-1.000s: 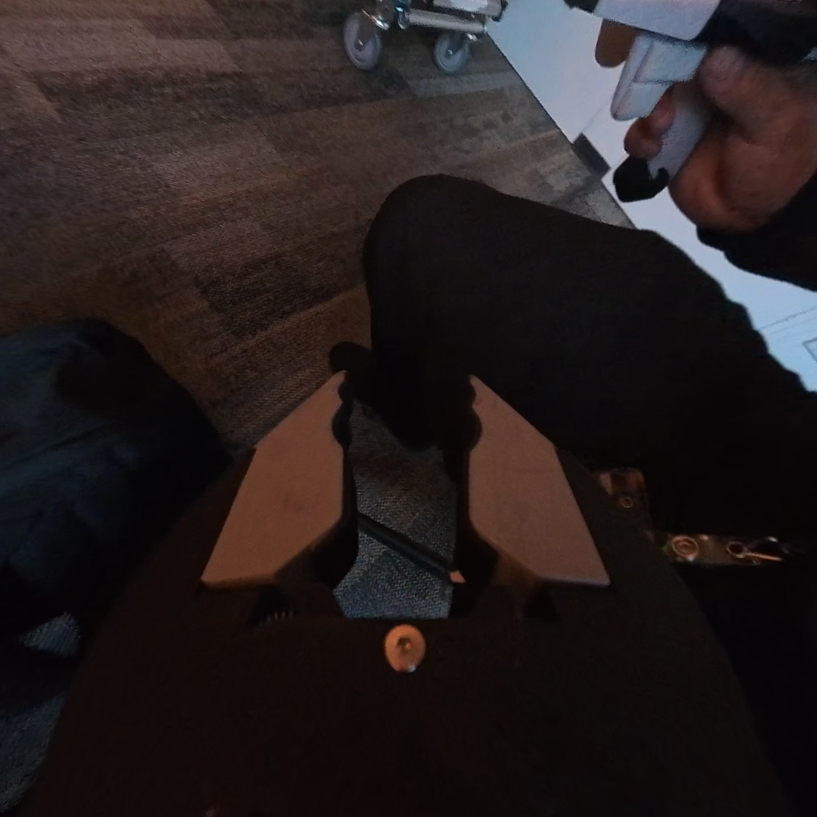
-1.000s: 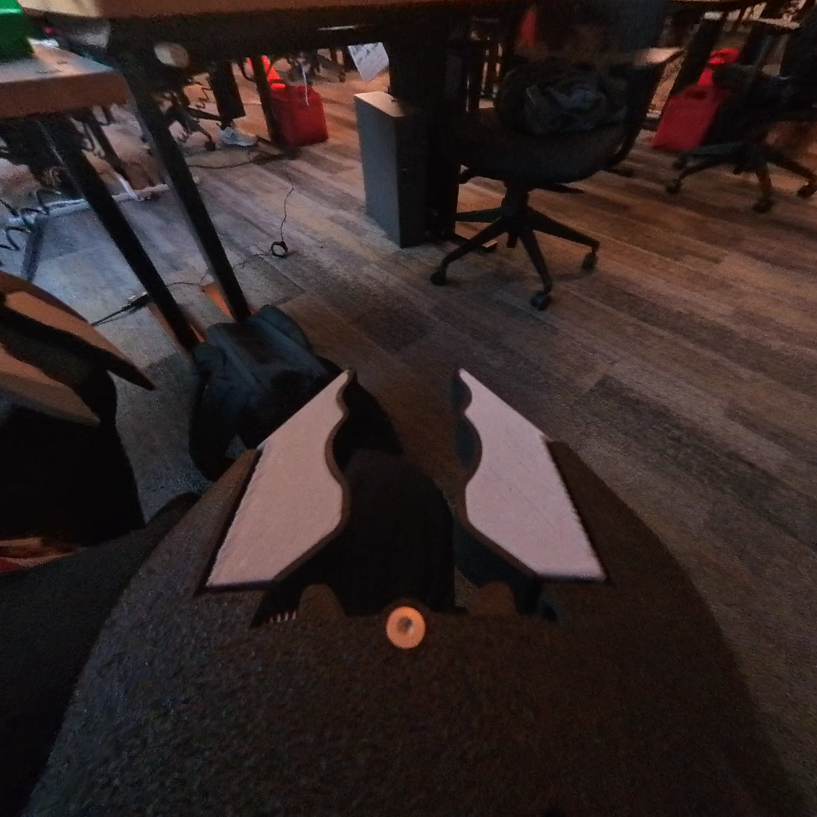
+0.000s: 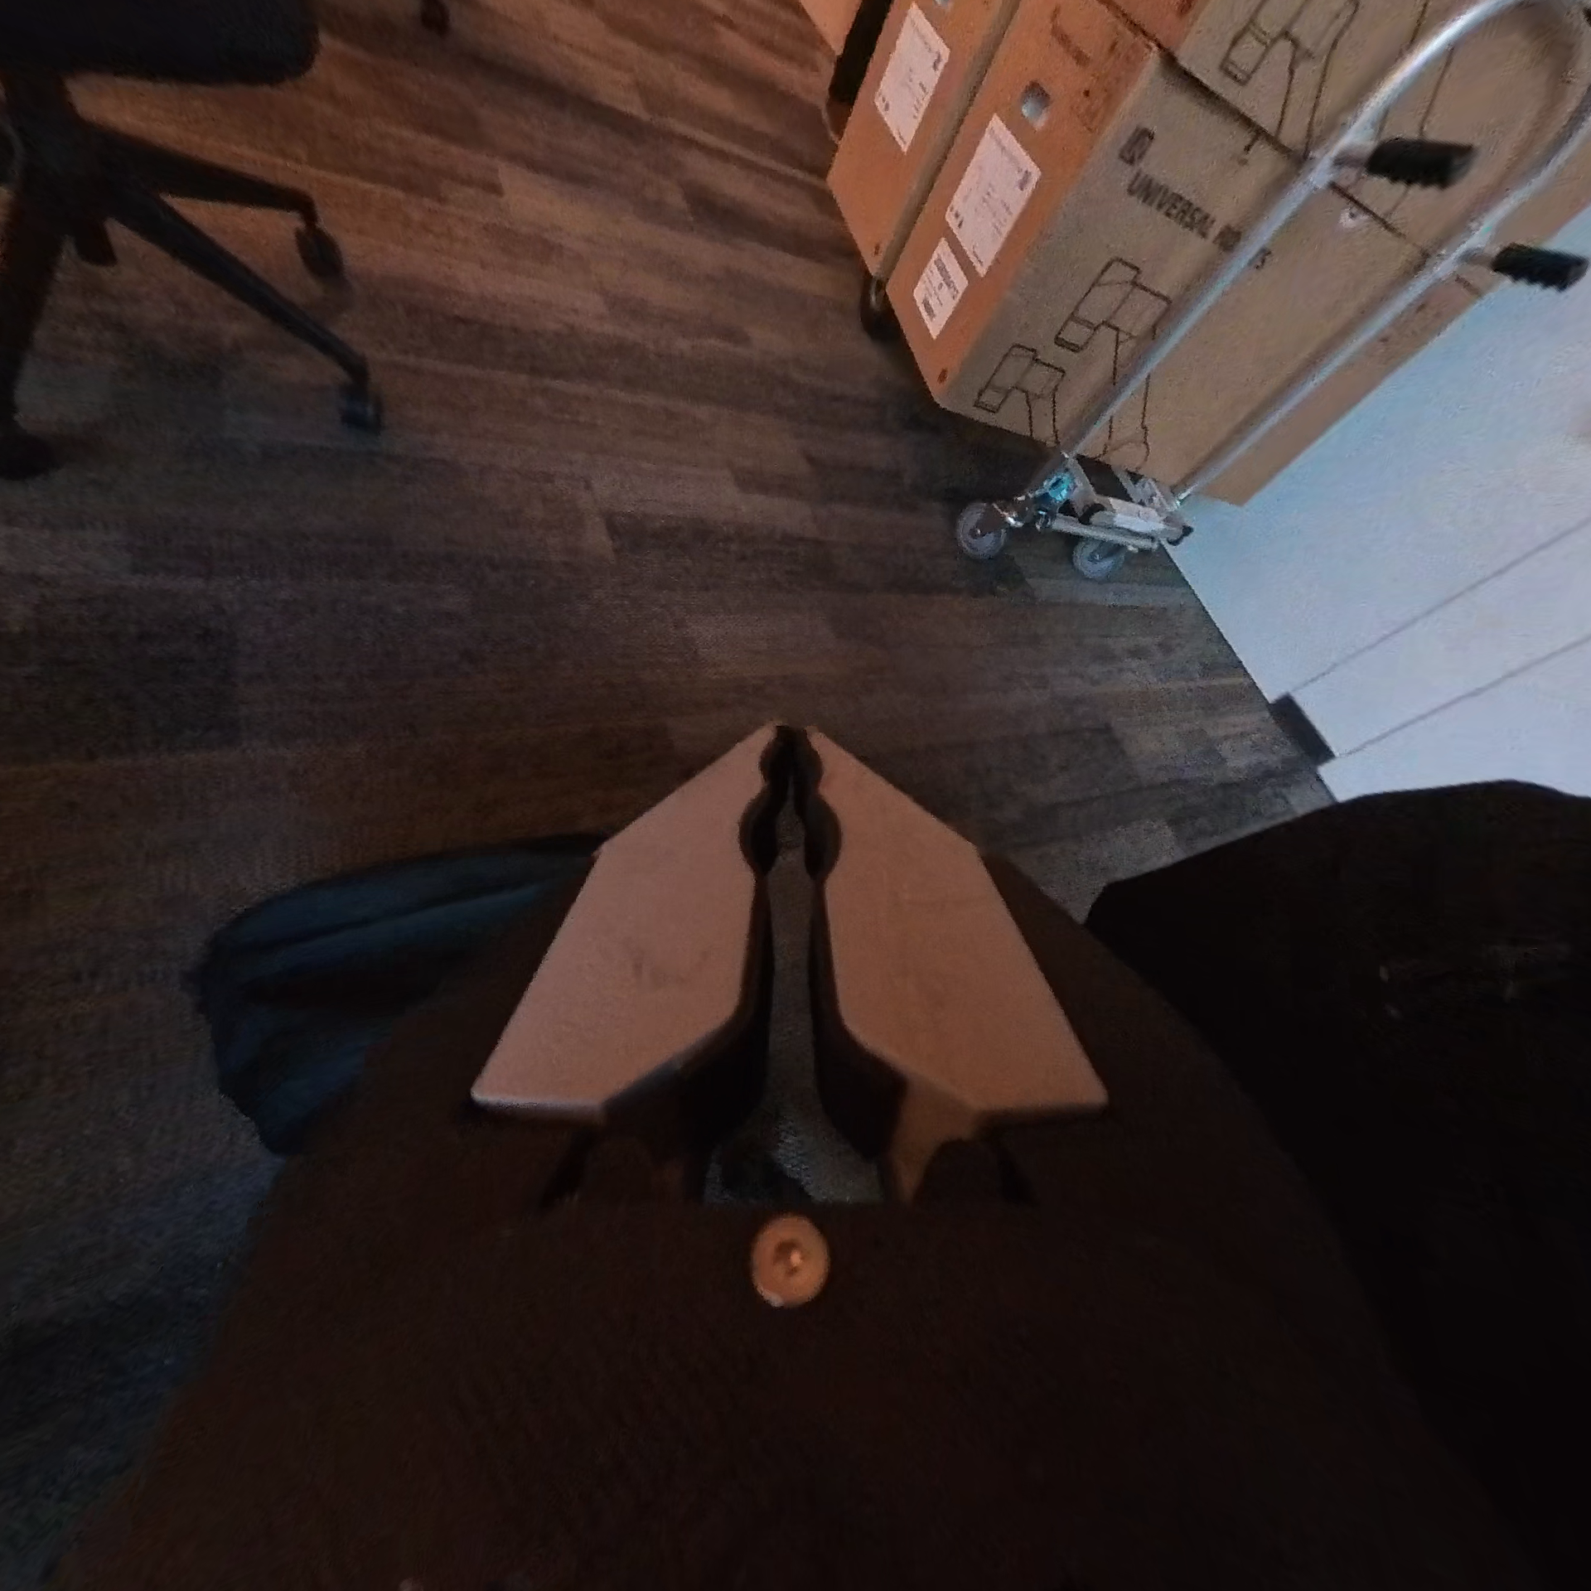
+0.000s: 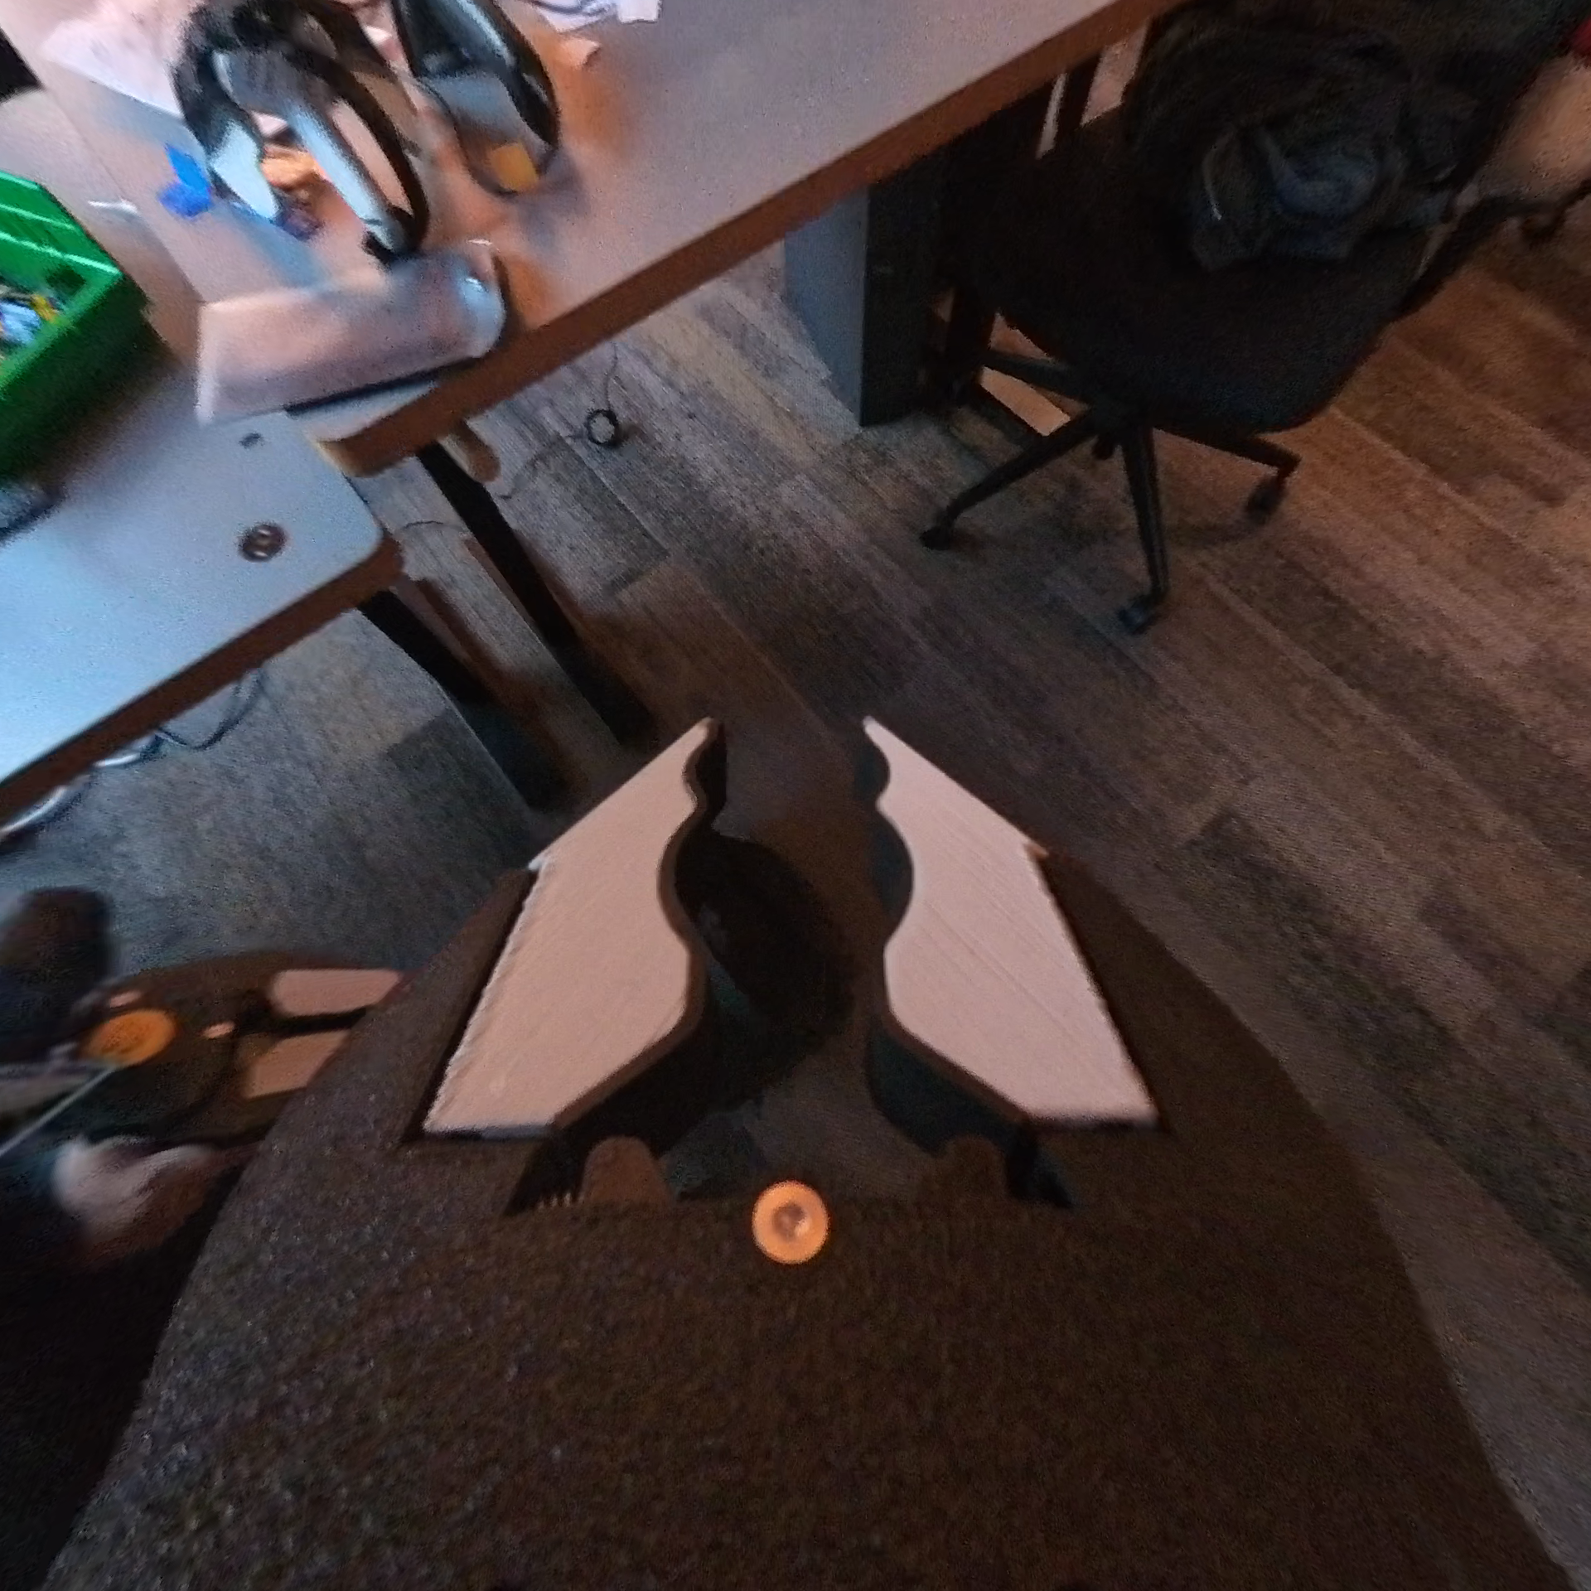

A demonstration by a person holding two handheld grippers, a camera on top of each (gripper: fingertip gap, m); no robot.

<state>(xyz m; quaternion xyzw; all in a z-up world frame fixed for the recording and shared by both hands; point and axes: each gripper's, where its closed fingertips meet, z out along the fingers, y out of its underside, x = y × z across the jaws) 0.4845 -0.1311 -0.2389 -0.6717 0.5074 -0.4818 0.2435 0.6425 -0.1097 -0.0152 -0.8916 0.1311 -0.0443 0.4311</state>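
Your left gripper (image 3: pixel 793 747) has its jaws pressed together at the tips with nothing between them, and it hangs in the air over the grey-brown carpet floor (image 3: pixel 534 551). Just below and to the left of its fingers lies a dark blue bag (image 3: pixel 362 938) on the floor, and a black-clad leg (image 3: pixel 1377 990) fills the lower right of that view. Farther out, toward the far right, stacked cardboard boxes (image 3: pixel 1059 258) with white labels sit on a wheeled metal hand cart (image 3: pixel 1085 516), next to a pale wall (image 3: pixel 1420 534); a black office chair base (image 3: pixel 198 224) stands at the far left. Your right gripper (image 4: pixel 792 740) has its jaws spread apart and empty, also above the floor, with a dark round shape under them that is too dim to identify. Beyond its tips a table (image 4: pixel 723 138) runs across the top, carrying blurred dark-handled tools near its front edge, and a lower table (image 4: pixel 172 551) reaches in from the left with a green bin (image 4: pixel 52 327) on it. A black office chair (image 4: pixel 1205 293) stands at the upper right.
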